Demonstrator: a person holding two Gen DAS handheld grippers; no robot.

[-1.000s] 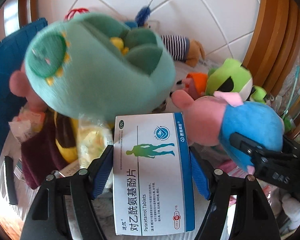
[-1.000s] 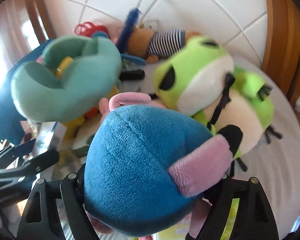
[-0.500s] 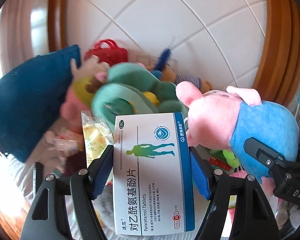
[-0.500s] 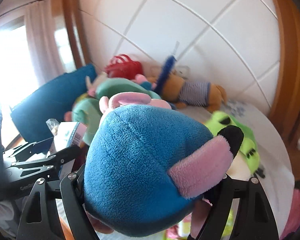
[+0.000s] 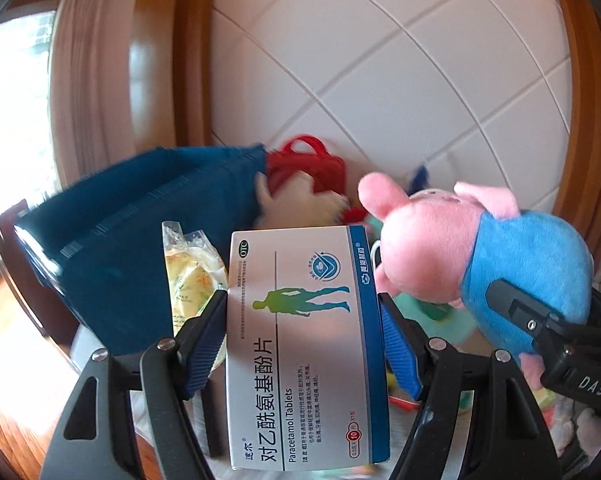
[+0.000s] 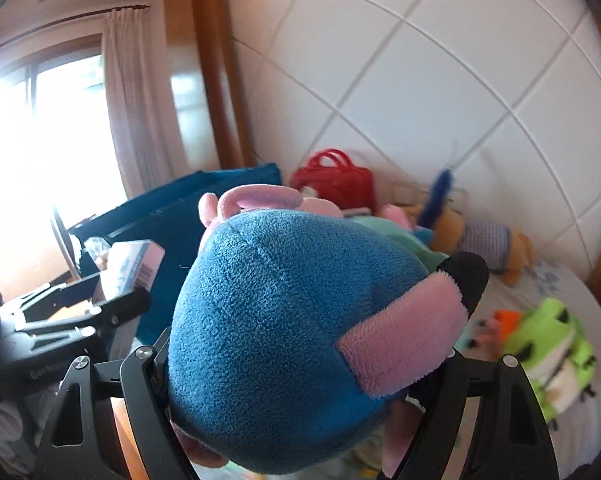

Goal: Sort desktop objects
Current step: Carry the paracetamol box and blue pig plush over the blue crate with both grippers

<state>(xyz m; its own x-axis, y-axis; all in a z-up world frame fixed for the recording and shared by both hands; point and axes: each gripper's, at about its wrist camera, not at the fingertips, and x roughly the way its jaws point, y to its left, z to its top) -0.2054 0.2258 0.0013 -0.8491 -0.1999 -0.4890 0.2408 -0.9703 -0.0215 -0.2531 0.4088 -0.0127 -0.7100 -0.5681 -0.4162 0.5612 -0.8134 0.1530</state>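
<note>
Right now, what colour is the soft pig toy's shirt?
Blue, on the pink plush pig toy with pink head and arms; the left wrist view shows it best.

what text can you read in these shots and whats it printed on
"OTC": top left corner of the medicine box held in the left gripper
"Paracetamol Tablets": same box
"对乙酰氨基酚片": same box
"10": red circle near the box's bottom
"DAS": right gripper body, left wrist view
Small print on the box and the snack packet: too small to read
</note>
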